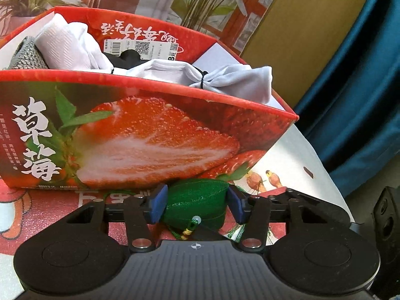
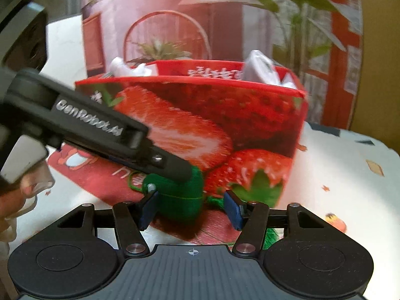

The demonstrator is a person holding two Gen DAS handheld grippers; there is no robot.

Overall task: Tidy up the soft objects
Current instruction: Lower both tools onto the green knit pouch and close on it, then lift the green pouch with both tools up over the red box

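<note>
In the left wrist view we see our left gripper (image 1: 197,203) low over the desk (image 1: 312,155), with a small green pouch (image 1: 197,200) sitting between its blue pads (image 1: 157,206). Both pads touch the sides of the pouch, so the jaws are squeezing it. The pouch lies on a red mat (image 1: 57,205), right in front of a big strawberry box (image 1: 150,137). Inside the box are white cloth bundles (image 1: 67,45), something black (image 1: 130,57) and a grey knitted thing (image 1: 27,55). In the right wrist view, which is a bit blurry, our right gripper (image 2: 192,208) is also down by the green pouch (image 2: 180,200). Its left pad touches the pouch, but its right pad stands apart from it, so these jaws are loose and hold nothing. The left gripper (image 2: 175,167) reaches in from the left and presses on the top of the pouch. A hand (image 2: 15,197) shows at the left edge.
</note>
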